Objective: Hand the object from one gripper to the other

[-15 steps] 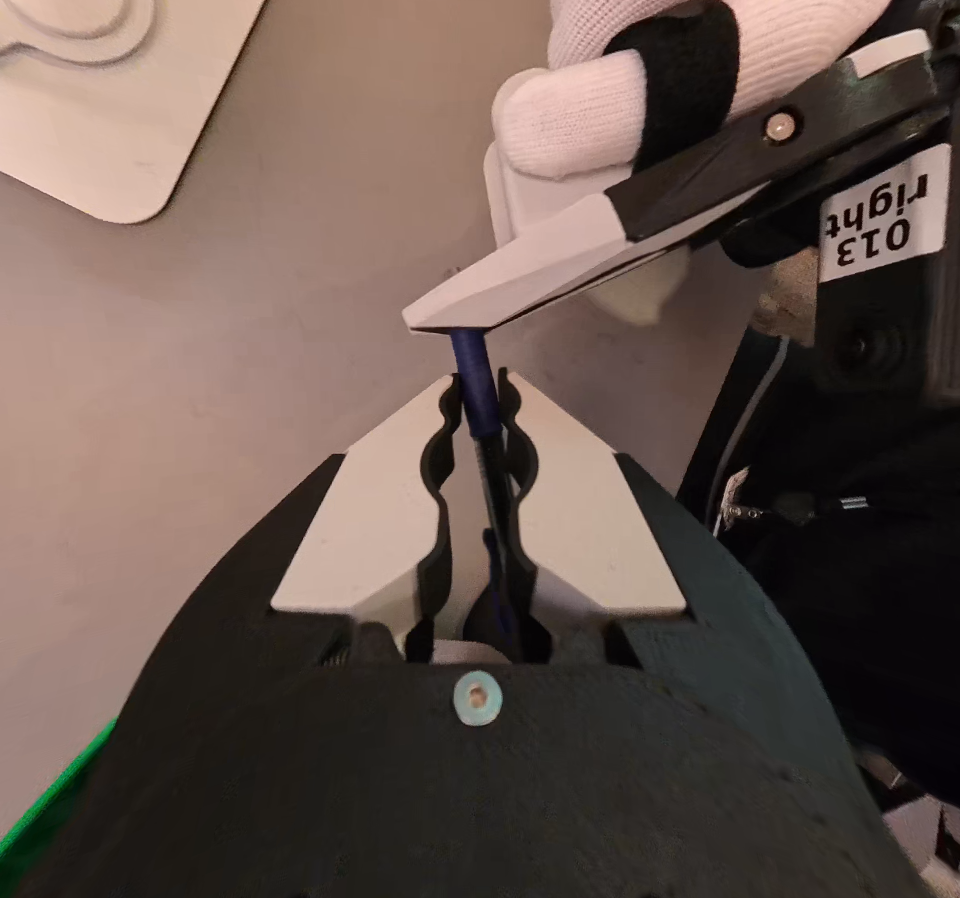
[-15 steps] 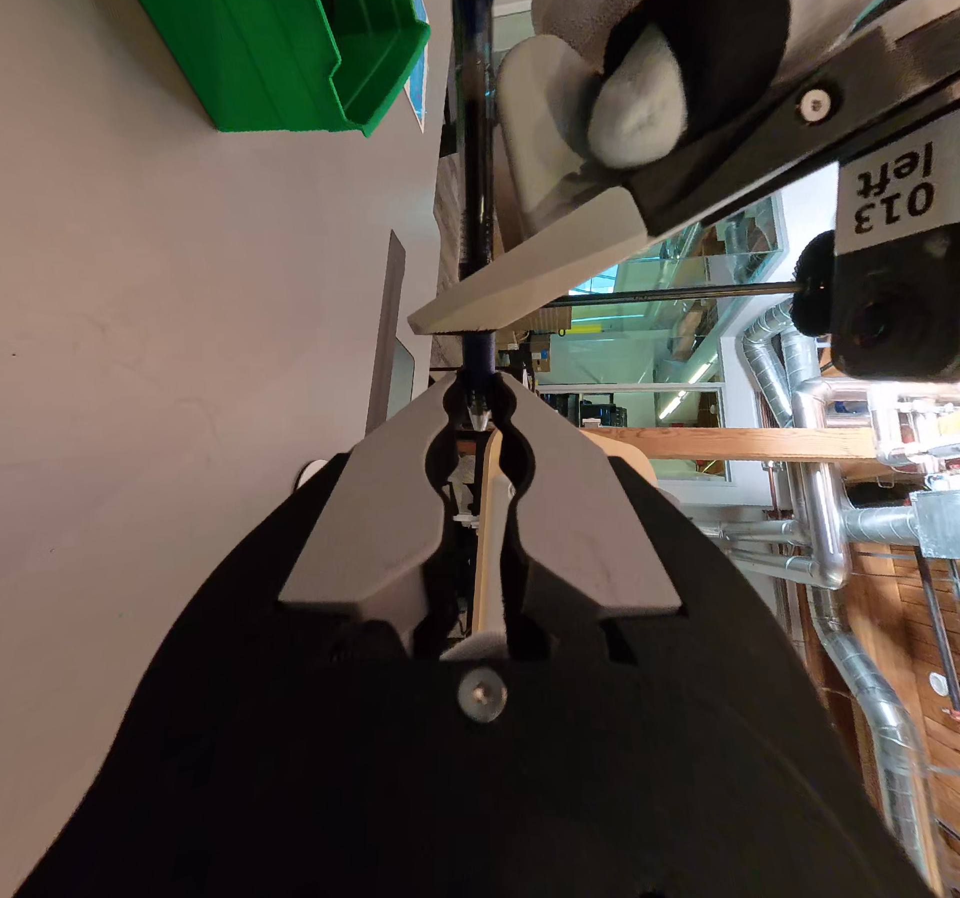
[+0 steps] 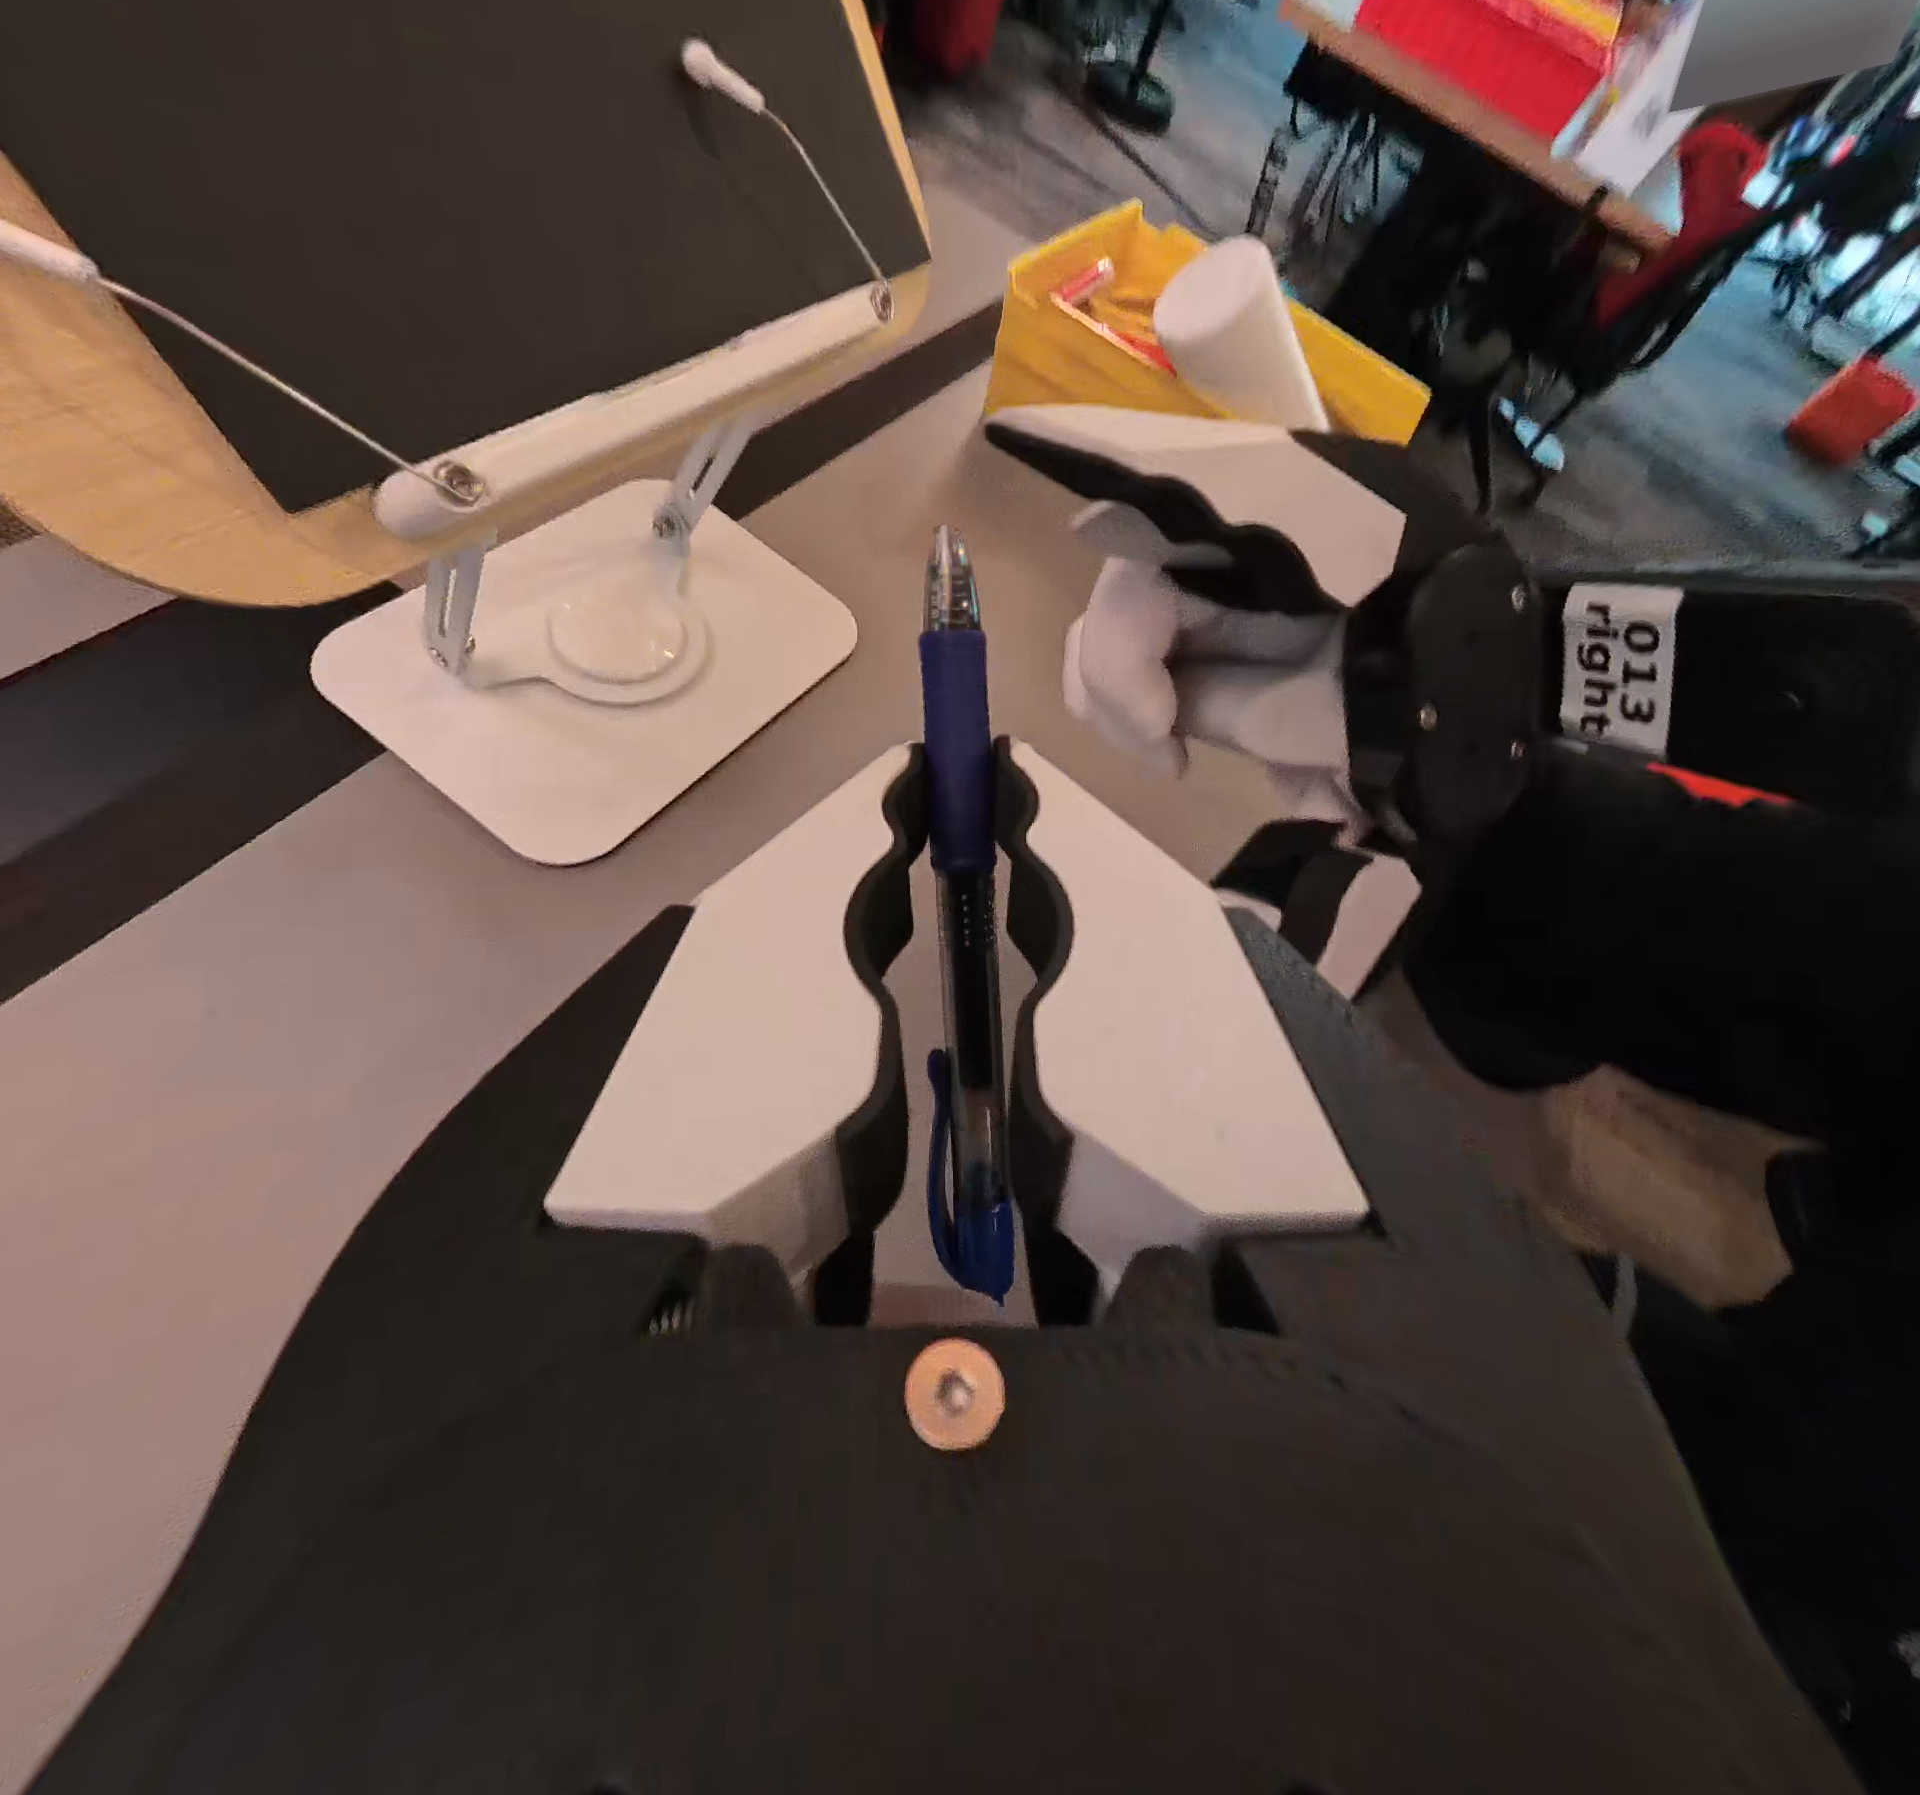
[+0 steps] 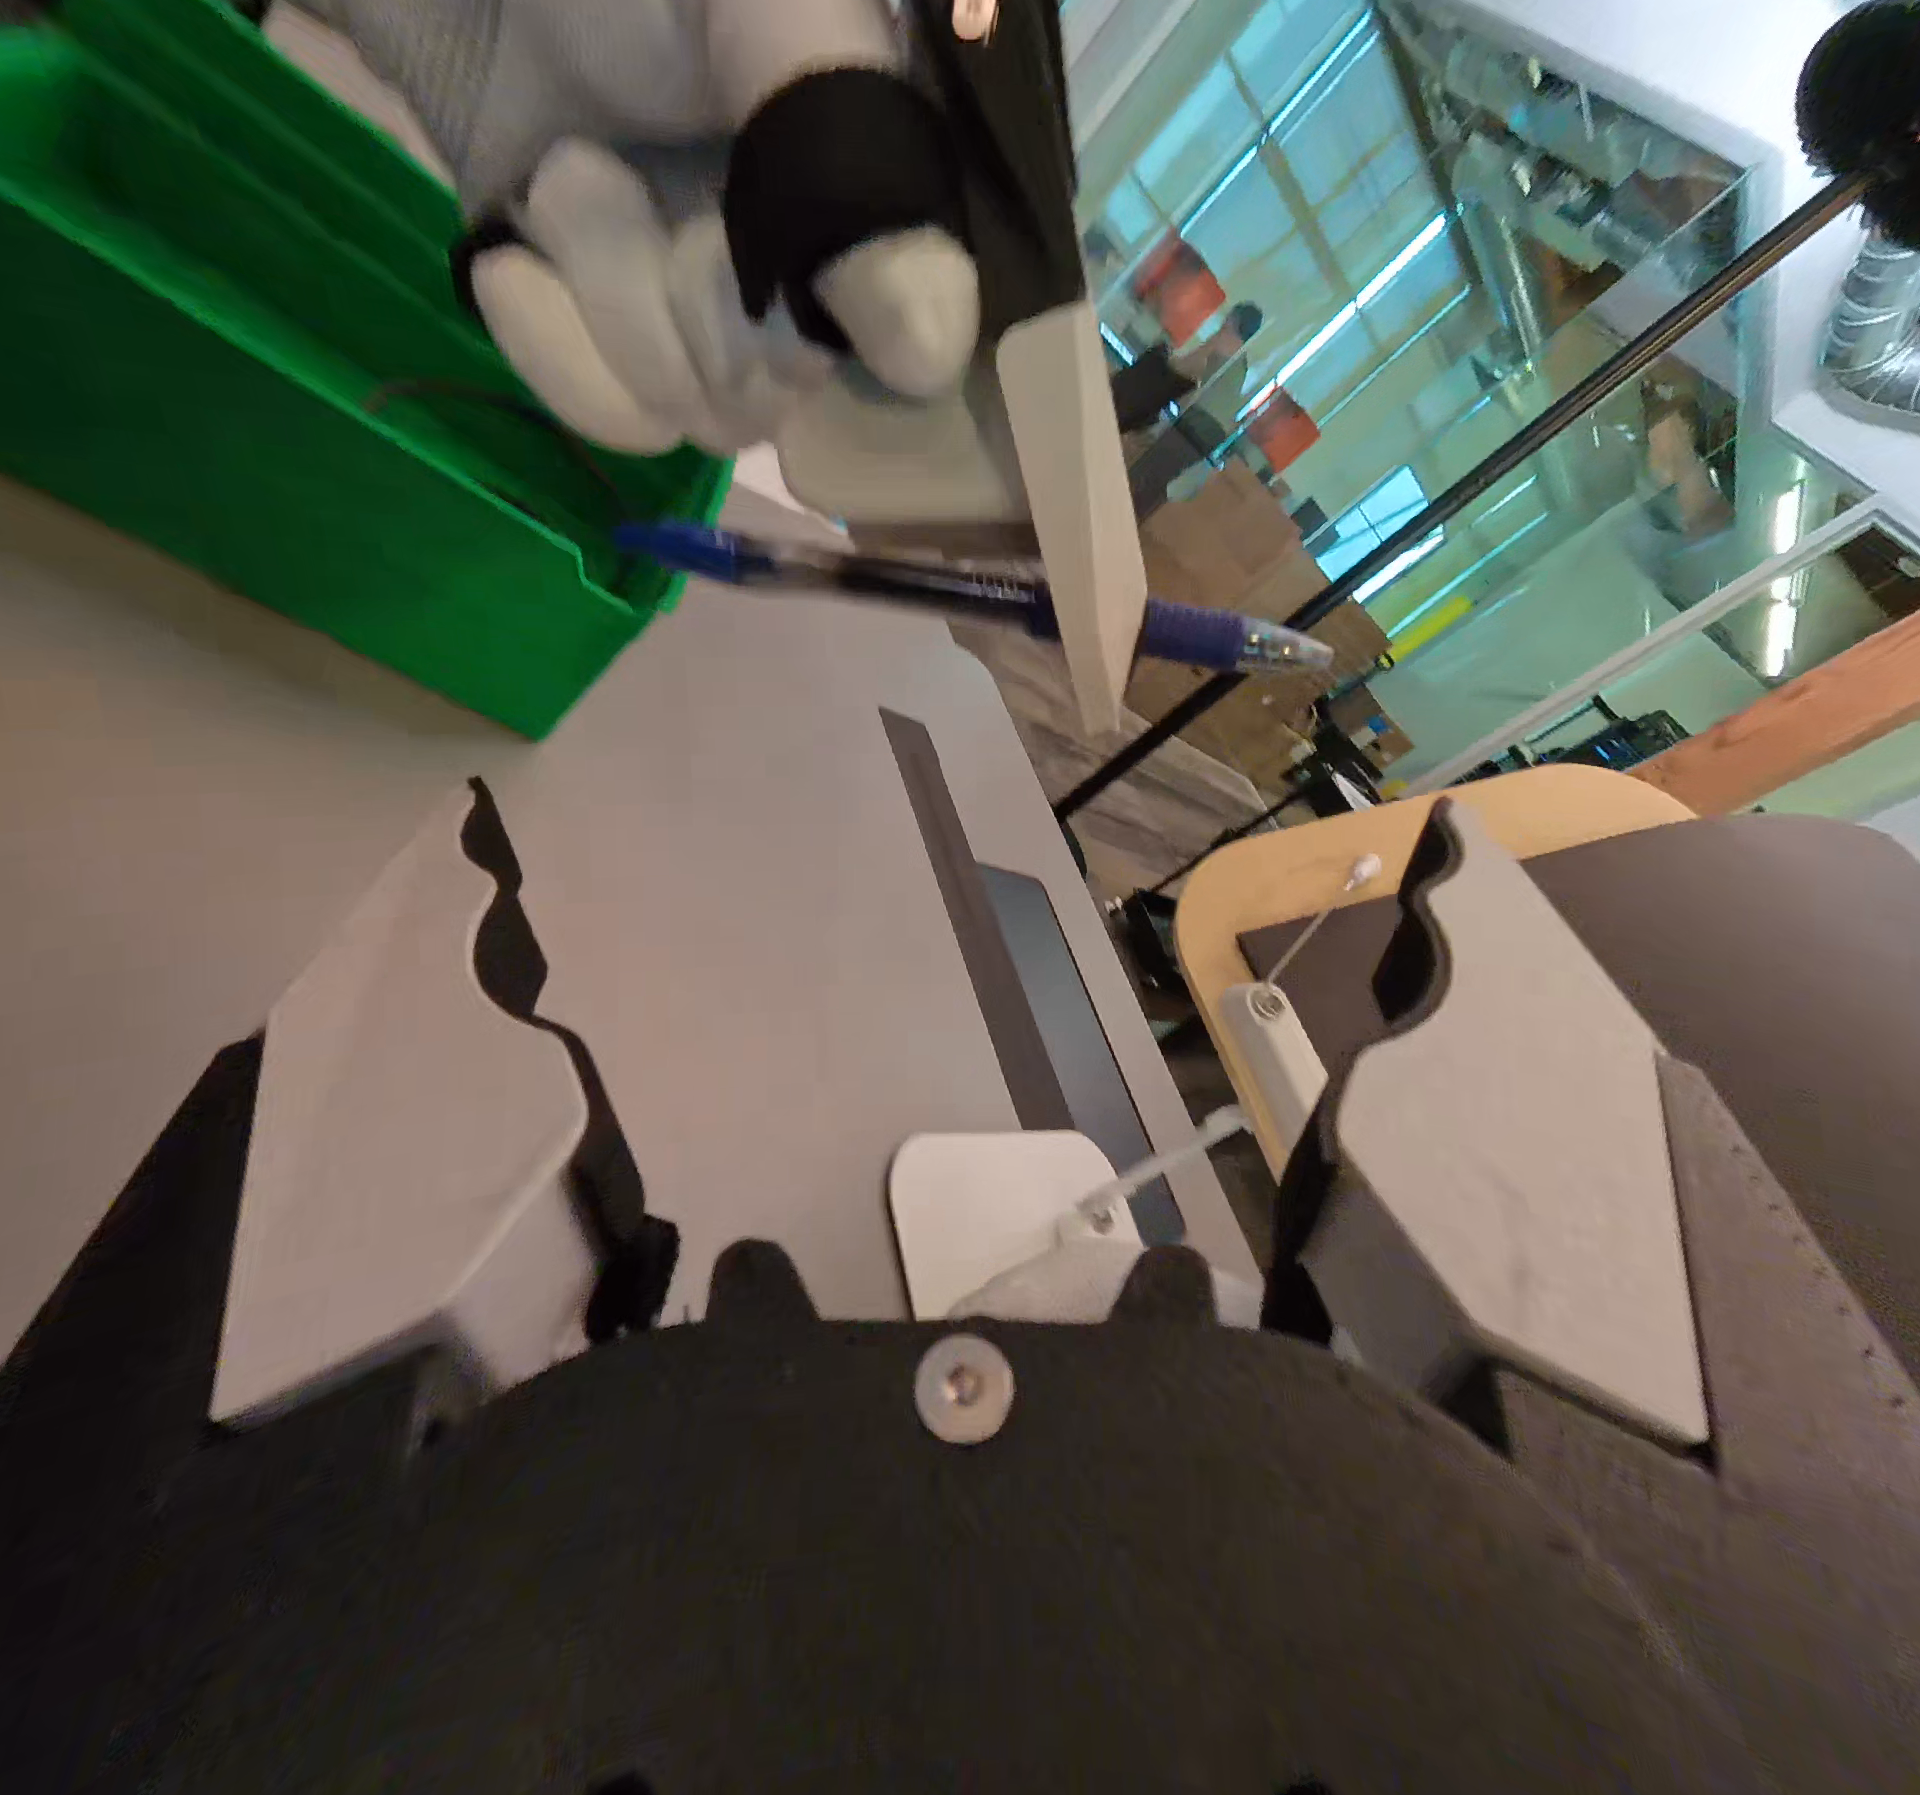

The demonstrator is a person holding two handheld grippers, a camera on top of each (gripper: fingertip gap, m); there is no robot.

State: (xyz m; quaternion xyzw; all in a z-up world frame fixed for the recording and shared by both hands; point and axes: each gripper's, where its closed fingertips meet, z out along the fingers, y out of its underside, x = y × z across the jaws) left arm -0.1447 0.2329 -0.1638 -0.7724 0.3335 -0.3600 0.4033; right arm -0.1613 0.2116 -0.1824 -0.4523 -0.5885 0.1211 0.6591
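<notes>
The left gripper has its fingers squeezed tight on the blue pen, tip poking out front. The right gripper is wide open w/ nothing in it. Pen could slip & drop on the bench if the squeeze gets loose.

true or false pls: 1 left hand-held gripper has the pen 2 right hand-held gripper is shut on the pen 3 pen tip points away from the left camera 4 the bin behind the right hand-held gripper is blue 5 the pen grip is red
1. True: the left hand-held gripper is shut on the pen.
2. False: the right hand-held gripper is open and empty.
3. True.
4. False: the bin is yellow.
5. False: the pen grip is blue.
</notes>
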